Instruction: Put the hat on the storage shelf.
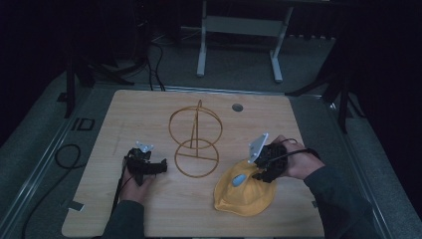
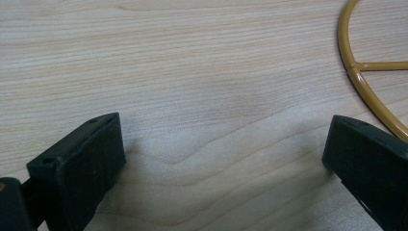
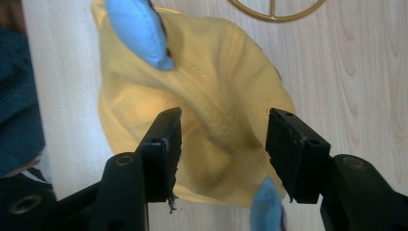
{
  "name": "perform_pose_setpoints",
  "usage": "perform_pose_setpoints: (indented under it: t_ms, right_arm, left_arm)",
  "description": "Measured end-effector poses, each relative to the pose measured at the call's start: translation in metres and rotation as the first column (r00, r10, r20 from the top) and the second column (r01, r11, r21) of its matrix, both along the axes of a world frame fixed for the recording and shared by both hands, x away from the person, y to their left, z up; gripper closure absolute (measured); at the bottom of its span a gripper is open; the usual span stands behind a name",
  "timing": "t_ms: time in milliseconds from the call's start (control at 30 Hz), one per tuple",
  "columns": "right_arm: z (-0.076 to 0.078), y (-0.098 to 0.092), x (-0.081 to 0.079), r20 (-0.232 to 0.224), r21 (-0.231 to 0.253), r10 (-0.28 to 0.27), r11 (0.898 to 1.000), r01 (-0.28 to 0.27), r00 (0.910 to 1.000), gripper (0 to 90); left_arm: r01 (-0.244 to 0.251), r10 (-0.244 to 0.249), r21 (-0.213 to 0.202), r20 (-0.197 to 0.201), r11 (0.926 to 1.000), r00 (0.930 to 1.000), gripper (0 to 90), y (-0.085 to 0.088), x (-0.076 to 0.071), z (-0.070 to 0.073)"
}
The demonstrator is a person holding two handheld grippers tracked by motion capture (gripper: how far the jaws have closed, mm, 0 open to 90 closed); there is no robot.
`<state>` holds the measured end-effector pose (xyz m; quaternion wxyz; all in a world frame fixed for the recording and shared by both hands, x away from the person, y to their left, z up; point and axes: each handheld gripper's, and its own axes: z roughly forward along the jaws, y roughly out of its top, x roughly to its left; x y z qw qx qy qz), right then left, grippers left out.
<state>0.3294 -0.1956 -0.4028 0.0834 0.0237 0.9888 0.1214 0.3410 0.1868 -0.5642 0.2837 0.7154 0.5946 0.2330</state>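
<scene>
A pale wooden table (image 1: pixel 149 114) stands on a dim grey floor. My left gripper (image 1: pixel 158 167) rests near the left, jaws spread wide over bare wood, just left of the gold wire stand with two hoops (image 1: pixel 195 142). My right gripper (image 1: pixel 258 170) hangs open over the crumpled yellow cloth hat with blue patches (image 1: pixel 244 195), near right.

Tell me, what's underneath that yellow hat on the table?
The yellow hat lies on the bare wooden table, with a blue patch on top. Whatever sits beneath the fabric is covered. The open right claw hovers over it.
</scene>
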Motion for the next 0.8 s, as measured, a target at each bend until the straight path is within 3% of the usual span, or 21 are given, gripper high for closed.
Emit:
perform_pose_setpoints:
  t_ms: [133,267,367,433,500,800]
  right_arm:
    - [-0.002,0.004,0.002,-0.005,-0.013,0.02,1.0,-0.02,0.9998,46.8]
    - [-0.007,0.009,0.003,-0.002,-0.068,0.047,0.997,-0.047,0.9989,50.1]
    - [-0.01,0.01,0.004,0.002,-0.08,0.055,0.995,-0.055,0.9985,53.2]
    - [-0.012,0.012,0.005,-0.004,-0.099,0.067,0.993,-0.067,0.9978,70.8]
    - [-0.012,0.013,0.004,-0.001,-0.111,0.08,0.991,-0.08,0.9968,81.1]
    - [-0.003,0.007,0.004,0.002,-0.113,0.05,0.992,-0.049,0.9988,84.1]
  left_arm:
    - [0.0,0.0,0.0,0.0,1.0,1.0,0.9,0.0,0.0,0.0]
    - [0.0,0.0,0.0,0.0,1.0,1.0,0.9,0.0,0.0,0.0]
    - [0.0,0.0,-0.001,0.0,1.0,1.0,0.9,0.0,0.0,0.0]
    - [0.0,0.0,0.0,0.0,1.0,1.0,0.9,0.0,0.0,0.0]
    - [0.0,0.0,0.0,0.0,1.0,1.0,0.9,0.0,0.0,0.0]
    - [0.0,0.0,0.0,0.0,1.0,1.0,0.9,0.0,0.0,0.0]
